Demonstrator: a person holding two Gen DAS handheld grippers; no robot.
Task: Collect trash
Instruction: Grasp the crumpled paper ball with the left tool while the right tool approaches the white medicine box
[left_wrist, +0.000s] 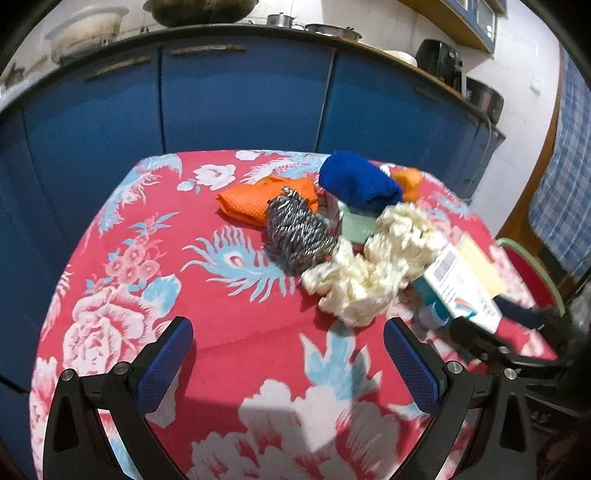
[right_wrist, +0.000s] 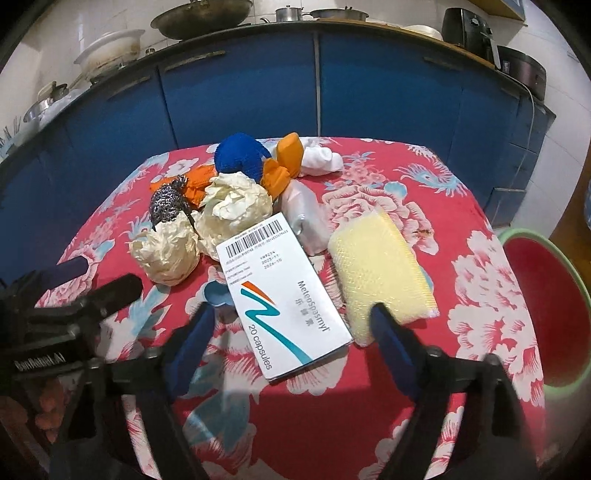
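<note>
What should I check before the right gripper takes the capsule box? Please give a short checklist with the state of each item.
1. Right gripper open: ok, jaws apart, nothing held.
2. Box between the jaws: ok, its near end lies between the fingertips.
3. Box free of other things: not ok, its far end lies against the crumpled paper, and the sponge is close beside it.
4. Left gripper out of the way: ok, open, over bare cloth.
5. Bin within reach: cannot tell, only its rim shows at the right of the table.
</note>
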